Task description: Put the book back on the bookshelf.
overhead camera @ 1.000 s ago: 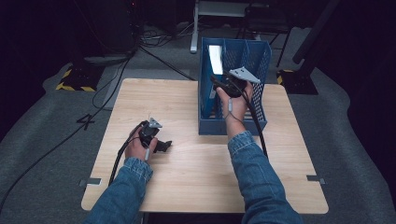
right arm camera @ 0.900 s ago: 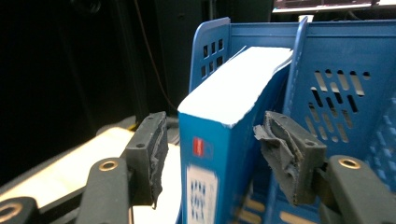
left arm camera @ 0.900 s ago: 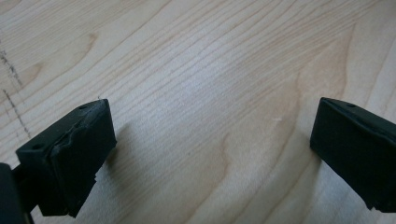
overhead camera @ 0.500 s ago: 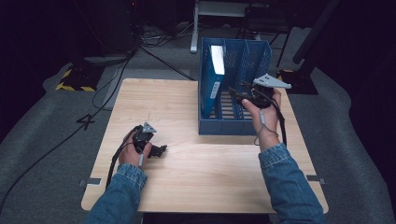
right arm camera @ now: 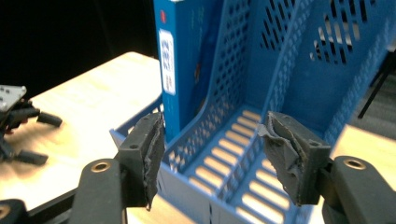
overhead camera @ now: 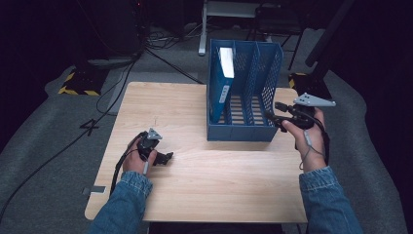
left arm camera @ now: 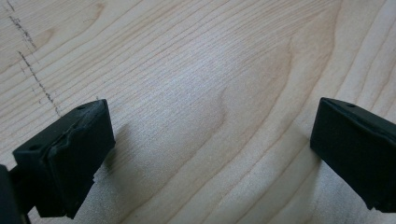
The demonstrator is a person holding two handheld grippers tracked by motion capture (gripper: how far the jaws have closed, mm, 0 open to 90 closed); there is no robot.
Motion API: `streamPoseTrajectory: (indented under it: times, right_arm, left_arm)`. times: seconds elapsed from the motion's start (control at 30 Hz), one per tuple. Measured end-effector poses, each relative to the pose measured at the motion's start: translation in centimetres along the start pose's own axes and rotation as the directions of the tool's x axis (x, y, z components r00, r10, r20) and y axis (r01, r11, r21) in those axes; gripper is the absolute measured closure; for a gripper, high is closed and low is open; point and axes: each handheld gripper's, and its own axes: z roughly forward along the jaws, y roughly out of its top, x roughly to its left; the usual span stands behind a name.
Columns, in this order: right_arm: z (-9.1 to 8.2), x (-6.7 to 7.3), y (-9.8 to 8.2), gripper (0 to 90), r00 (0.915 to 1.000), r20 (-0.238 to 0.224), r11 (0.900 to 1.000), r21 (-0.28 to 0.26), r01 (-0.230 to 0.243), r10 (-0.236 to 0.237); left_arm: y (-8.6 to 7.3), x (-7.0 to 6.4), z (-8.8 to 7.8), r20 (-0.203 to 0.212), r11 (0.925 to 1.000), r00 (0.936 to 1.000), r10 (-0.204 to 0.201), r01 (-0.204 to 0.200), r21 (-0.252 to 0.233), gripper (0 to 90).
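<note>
A blue three-slot file holder [overhead camera: 243, 132] stands upright on the wooden table [overhead camera: 219, 190], right of its middle. A blue book [overhead camera: 221, 87] with a white spine label stands upright in its left slot. My right gripper [overhead camera: 273, 113] hovers just off the holder's front right corner, pointing left at it. Its jaws have just been opening and nothing is between them. In the right gripper view the gripper [right arm camera: 212, 140] frames the holder's [right arm camera: 299, 70] empty middle slot, with the book [right arm camera: 180, 60] beyond. My left gripper [overhead camera: 168, 158] rests open on the table at the left; its jaws [left arm camera: 210, 135] span bare wood.
Cables and a yellow-black striped block [overhead camera: 78, 83] lie on the grey floor beyond the table's left side. A white stand [overhead camera: 209, 29] rises behind the holder. In the right gripper view the left gripper [right arm camera: 44, 138] lies far off on the table.
My right hand has drawn back from the holder's top and swung to the right, ending off its front right corner. The book stays in the left slot. The left hand has barely shifted.
</note>
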Motion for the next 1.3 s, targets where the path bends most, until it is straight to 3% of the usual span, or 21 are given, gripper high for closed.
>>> streamPoseTrajectory:
  times: [0.17, 0.3, 0.43, 0.53, 0.63, 0.7, 0.8, 1.0, 1.17, 1.3]
  right_arm:
    - [-1.7, -1.4, -2.0, 39.0, 0.9997, 0.011, 0.999, 0.038, -0.024, 0.024]
    - [-2.6, -2.2, -4.0, 38.2, 0.9989, 0.037, 0.993, 0.11, -0.034, 0.03]
    - [-3.2, -3.2, -7.0, 39.3, 0.9962, 0.055, 0.993, 0.096, -0.073, 0.068]
    - [-2.5, -3.9, -8.9, 39.3, 0.9957, 0.071, 0.979, 0.193, -0.072, 0.059]
    - [-2.3, -4.4, -10.1, 39.2, 0.994, 0.087, 0.972, 0.219, -0.084, 0.066]
    - [-1.8, -5.2, -11.7, 39.0, 0.9908, 0.11, 0.957, 0.27, -0.105, 0.078]
    - [-1.5, -5.5, -12.5, 39.0, 0.989, 0.116, 0.95, 0.287, -0.122, 0.092]
    - [-0.4, -6.2, -14.7, 37.7, 0.985, 0.141, 0.926, 0.35, -0.144, 0.1]
    - [0.1, -6.3, -15.7, 36.0, 0.9874, 0.135, 0.915, 0.381, -0.129, 0.082]
    - [0.5, -6.3, -16.4, 30.9, 0.9898, 0.13, 0.914, 0.391, -0.105, 0.058]
  left_arm:
    - [0.1, 0.2, 0.0, 0.005, 1.0, 1.0, 0.006, -0.006, 0.003, 0.1]
    - [0.1, 0.2, 0.1, 0.006, 1.0, 1.0, 0.002, -0.002, -0.002, 0.1]
    - [0.2, 0.3, 0.2, 0.003, 1.0, 1.0, 0.006, -0.006, -0.001, 0.1]
    - [0.2, 0.3, 0.2, 0.003, 1.0, 1.0, 0.006, -0.006, -0.001, 0.1]
    - [0.2, 0.3, 0.2, 0.003, 1.0, 1.0, 0.005, -0.005, -0.002, 0.1]
    - [0.2, 0.4, 0.2, 0.003, 1.0, 1.0, 0.006, -0.006, -0.001, 0.1]
    - [0.2, 0.4, 0.2, 0.003, 1.0, 1.0, 0.006, -0.006, -0.001, 0.1]
    - [0.2, 0.4, 0.2, 0.003, 1.0, 1.0, 0.005, -0.005, -0.001, 0.1]
    - [0.3, 0.4, 0.2, 0.005, 1.0, 1.0, 0.006, -0.006, 0.0, 0.1]
    - [0.3, 0.4, 0.2, 0.005, 1.0, 1.0, 0.006, -0.006, 0.0, 0.1]
